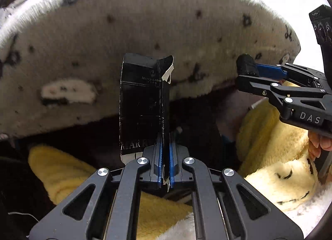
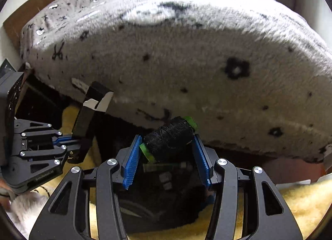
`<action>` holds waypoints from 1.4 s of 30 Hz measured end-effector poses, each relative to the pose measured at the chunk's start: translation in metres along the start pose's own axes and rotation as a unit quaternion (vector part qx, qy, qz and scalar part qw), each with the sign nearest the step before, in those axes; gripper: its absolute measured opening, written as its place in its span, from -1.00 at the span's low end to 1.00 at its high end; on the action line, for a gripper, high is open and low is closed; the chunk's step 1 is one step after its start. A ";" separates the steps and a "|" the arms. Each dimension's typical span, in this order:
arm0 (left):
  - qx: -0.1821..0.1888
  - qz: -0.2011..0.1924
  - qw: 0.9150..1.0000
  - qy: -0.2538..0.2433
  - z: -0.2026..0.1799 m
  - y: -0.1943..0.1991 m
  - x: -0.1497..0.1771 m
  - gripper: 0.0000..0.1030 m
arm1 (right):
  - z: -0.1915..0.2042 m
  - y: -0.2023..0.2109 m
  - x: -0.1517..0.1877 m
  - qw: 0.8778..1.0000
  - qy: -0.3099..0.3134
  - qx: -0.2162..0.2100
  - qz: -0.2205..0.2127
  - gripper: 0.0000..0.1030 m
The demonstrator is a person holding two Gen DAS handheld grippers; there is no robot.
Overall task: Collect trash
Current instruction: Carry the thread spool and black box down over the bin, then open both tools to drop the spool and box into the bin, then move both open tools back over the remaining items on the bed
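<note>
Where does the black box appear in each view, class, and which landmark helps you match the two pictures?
Left wrist view: the black box stands upright at centre, clamped edge-on in the left hand-held gripper.
Right wrist view: the same box is at the left, tilted, sticking up from that gripper.
Shared landmark: the white fleece blanket with black marks hangs behind it in both.
</note>
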State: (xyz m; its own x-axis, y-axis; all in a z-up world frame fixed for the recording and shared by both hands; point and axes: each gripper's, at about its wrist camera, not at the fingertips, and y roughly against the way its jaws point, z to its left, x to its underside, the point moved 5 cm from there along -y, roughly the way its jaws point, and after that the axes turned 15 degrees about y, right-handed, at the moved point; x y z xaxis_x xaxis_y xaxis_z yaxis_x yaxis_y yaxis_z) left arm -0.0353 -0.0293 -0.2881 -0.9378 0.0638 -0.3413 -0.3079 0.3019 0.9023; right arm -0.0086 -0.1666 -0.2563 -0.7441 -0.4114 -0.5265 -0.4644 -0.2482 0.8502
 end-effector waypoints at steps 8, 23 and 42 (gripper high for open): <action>0.016 0.064 0.998 0.017 0.002 -0.032 0.016 -0.92 | 0.003 -0.032 0.016 0.997 -0.017 -0.053 0.046 -0.01; 0.026 0.082 0.996 0.023 0.001 -0.047 0.019 -0.62 | 0.009 -0.044 0.024 0.995 -0.022 -0.064 0.077 0.23; -0.001 -0.004 0.999 0.038 0.029 0.008 -0.025 0.29 | -0.036 0.008 0.001 0.999 -0.031 0.027 0.010 0.49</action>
State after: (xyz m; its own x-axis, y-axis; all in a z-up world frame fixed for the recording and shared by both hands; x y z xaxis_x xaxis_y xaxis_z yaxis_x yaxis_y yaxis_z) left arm -0.0099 -0.0010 -0.2795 -0.9450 -0.0103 -0.3270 -0.3149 0.3004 0.9003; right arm 0.0043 -0.2000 -0.2498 -0.7810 -0.3613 -0.5095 -0.4723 -0.1921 0.8602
